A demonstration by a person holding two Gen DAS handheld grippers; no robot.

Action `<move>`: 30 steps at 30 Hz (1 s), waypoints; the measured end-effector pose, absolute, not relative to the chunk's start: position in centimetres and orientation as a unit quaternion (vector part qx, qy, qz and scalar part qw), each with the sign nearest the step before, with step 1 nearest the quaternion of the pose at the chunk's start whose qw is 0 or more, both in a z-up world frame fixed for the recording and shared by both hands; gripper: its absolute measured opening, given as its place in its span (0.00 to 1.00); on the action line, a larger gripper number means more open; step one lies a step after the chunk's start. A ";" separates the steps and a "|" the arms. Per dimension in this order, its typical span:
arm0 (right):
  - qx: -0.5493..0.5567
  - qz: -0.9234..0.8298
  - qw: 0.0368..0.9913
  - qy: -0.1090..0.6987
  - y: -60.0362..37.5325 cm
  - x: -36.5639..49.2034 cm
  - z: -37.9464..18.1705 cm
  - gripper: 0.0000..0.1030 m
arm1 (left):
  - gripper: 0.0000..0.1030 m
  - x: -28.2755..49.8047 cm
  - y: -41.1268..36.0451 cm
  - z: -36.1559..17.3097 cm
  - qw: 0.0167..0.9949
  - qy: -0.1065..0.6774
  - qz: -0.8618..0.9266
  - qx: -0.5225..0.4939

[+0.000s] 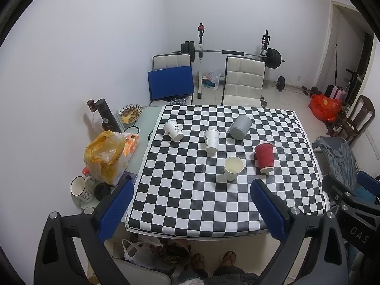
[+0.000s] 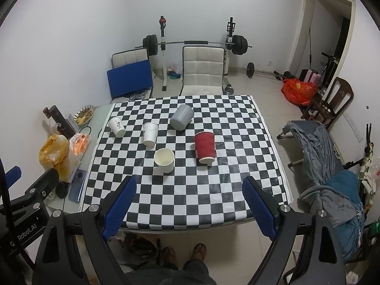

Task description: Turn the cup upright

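Several cups stand on the checkered tablecloth (image 1: 190, 201). A white paper cup (image 1: 233, 168) (image 2: 164, 160) stands upright, mouth up. A red cup (image 1: 264, 156) (image 2: 205, 147), a grey cup (image 1: 240, 127) (image 2: 181, 117) and two white printed cups (image 1: 211, 140) (image 1: 173, 130) stand mouth down; they also show in the right wrist view (image 2: 150, 133) (image 2: 117, 126). My left gripper (image 1: 192, 185) and right gripper (image 2: 190, 181) are both open and empty, held above the table's near edge, well short of the cups.
Left of the cloth are a yellow bag (image 1: 106, 156), a dark bottle tube (image 1: 108, 116), a plate (image 1: 129, 114), a mug (image 1: 82, 188) and a phone (image 2: 77, 185). Chairs (image 1: 243, 80) and a barbell rack (image 1: 201, 52) stand behind the table. The person's feet (image 2: 182, 254) show below.
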State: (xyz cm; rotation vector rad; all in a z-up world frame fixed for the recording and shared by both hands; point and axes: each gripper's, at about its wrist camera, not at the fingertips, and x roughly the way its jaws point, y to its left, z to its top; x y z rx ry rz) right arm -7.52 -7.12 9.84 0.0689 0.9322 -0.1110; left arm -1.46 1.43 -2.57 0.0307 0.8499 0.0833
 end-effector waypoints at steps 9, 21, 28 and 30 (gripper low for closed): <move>0.034 -0.053 0.890 0.451 -7.1 -7.5 9.9 0.89 | 0.98 -1.5 1.5 -2.7 0.910 0.414 0.038 0.015; 0.033 -0.054 0.890 0.451 -7.0 -7.5 9.8 0.89 | 0.98 -1.4 1.5 -2.7 0.909 0.414 0.038 0.015; 0.031 -0.053 0.891 0.450 -6.9 -7.6 9.9 0.89 | 0.98 -1.4 1.5 -2.7 0.910 0.412 0.038 0.015; 0.034 -0.051 0.890 0.452 -7.0 -7.7 9.9 0.89 | 0.98 -1.4 1.7 -2.7 0.910 0.413 0.037 0.015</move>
